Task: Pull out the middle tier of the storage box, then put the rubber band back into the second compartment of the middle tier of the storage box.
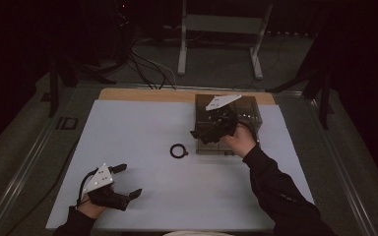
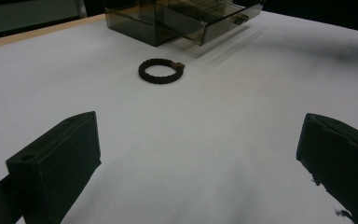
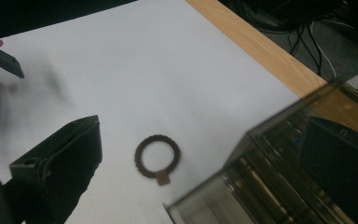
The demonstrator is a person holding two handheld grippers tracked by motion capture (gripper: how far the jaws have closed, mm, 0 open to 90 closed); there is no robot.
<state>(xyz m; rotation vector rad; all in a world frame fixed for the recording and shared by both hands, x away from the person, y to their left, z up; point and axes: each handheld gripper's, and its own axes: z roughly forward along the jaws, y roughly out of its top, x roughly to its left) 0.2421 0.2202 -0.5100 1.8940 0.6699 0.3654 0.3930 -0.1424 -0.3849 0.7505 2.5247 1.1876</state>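
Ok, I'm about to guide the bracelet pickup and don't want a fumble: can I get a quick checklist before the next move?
1. Bracelet lies flat on the white table sheet, apart from the box: ok.
2. Drawer of the smoked clear box is pulled out: ok.
3. Right gripper jaws open, nothing between them: ok.
4. Left gripper jaws open, clear of the bracelet: ok.
5. Room in the drawer for the bracelet: cannot tell.

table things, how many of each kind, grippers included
dark braided ring-shaped bracelet: 1
smoky transparent plastic drawer box: 1
black two-jaw grippers: 2, the left gripper and the right gripper, both open
total: 4
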